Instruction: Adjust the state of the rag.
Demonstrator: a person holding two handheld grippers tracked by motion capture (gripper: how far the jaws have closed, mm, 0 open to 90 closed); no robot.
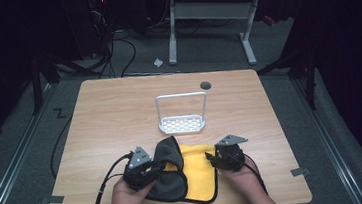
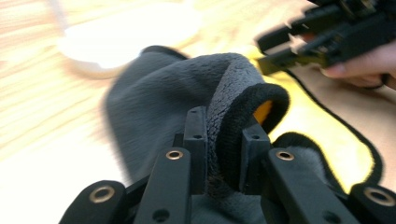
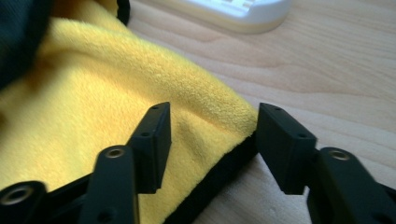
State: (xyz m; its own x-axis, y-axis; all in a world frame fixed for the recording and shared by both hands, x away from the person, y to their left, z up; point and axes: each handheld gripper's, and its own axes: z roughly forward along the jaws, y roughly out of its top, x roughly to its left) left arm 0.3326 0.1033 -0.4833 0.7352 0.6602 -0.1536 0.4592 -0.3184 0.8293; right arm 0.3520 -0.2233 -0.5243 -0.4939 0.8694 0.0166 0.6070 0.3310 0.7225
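White rack [image 1: 181, 114] with a tall wire handle standing upright mid-worktop, just beyond the cloth [image 1: 196, 173] and apart from it; a dark round hole [image 1: 205, 85] farther back. Nothing between either gripper and the cloth. Cloth yellow on one face, grey on the other, black-edged, lying at the near edge with its left part folded over grey side up. Left gripper [image 2: 223, 149] clamped on a raised fold of that grey part, black hem curled between the pads. Right gripper [image 3: 212, 135] standing wide, straddling the cloth's right hem without pressing on it, yellow face under one pad, bare wood under the other. Light wood-grain worktop [image 1: 115, 113]; grey carpet, cables and a desk frame [image 1: 208, 14] behind in a dim room.
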